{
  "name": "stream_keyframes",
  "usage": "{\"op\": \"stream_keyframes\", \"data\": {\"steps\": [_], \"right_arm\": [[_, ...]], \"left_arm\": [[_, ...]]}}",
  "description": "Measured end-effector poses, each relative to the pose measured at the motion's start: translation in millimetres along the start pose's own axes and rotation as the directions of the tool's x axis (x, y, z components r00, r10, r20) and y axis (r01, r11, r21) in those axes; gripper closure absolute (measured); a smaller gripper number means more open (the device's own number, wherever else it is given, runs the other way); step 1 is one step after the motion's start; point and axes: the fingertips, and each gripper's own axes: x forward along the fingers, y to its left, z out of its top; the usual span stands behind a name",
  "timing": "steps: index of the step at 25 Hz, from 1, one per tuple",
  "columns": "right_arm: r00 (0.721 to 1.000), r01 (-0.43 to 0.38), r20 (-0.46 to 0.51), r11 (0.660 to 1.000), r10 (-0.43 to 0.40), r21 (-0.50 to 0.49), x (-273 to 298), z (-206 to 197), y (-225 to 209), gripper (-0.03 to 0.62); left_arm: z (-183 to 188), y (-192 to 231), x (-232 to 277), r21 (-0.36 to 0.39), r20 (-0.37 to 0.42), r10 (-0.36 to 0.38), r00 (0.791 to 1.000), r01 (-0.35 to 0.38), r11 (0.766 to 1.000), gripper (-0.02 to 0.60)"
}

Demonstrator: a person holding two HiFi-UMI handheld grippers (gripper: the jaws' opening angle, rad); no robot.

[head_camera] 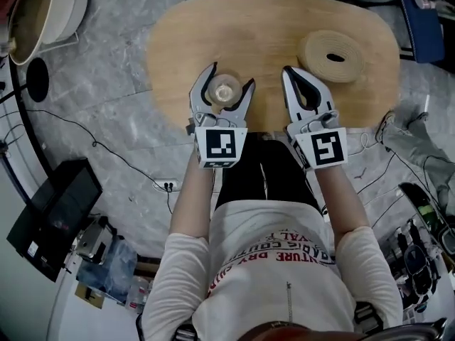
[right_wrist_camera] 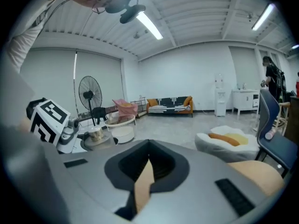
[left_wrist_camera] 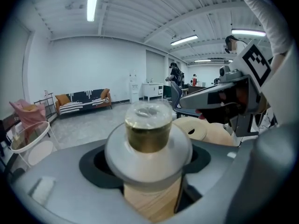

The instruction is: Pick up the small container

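The small container (head_camera: 225, 89), a clear lidded pot with a wide pale rim, stands near the front edge of the oval wooden table (head_camera: 270, 20). My left gripper (head_camera: 231, 77) has its curved jaws closed round it, one on each side. In the left gripper view the small container (left_wrist_camera: 148, 125) fills the middle, its rim spanning the space between the grey jaws of the left gripper (left_wrist_camera: 149, 164). My right gripper (head_camera: 290, 72) rests shut on the table just to the right, holding nothing; the right gripper (right_wrist_camera: 148, 164) shows only a thin slit of wood between its jaws.
A round tan coil (head_camera: 331, 56) lies on the table's right part, close beyond the right gripper. On the marble floor are a pale round basket (head_camera: 43, 13) at upper left, a black box (head_camera: 57, 212) at left, cables, and a blue chair (head_camera: 423, 13) at upper right.
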Motion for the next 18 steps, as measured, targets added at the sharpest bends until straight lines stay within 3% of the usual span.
{"op": "stream_keyframes", "data": {"steps": [8, 13, 18], "right_arm": [[0.995, -0.03, 0.095, 0.999, 0.034, -0.044, -37.6, 103.4, 33.8, 0.607], [0.991, -0.046, 0.12, 0.994, 0.057, -0.094, -63.9, 141.9, 50.2, 0.607], [0.983, -0.074, 0.163, 0.992, 0.09, -0.101, -86.6, 189.2, 54.6, 0.606]], "left_arm": [[102.1, 15.8, -80.9, 0.038, 0.082, 0.024, 0.996, -0.027, 0.999, 0.241], [146.9, 21.7, -127.7, 0.013, 0.126, 0.056, 0.99, -0.058, 0.998, 0.241], [202.9, 28.3, -160.2, 0.053, 0.206, 0.078, 0.975, -0.09, 0.995, 0.241]]}}
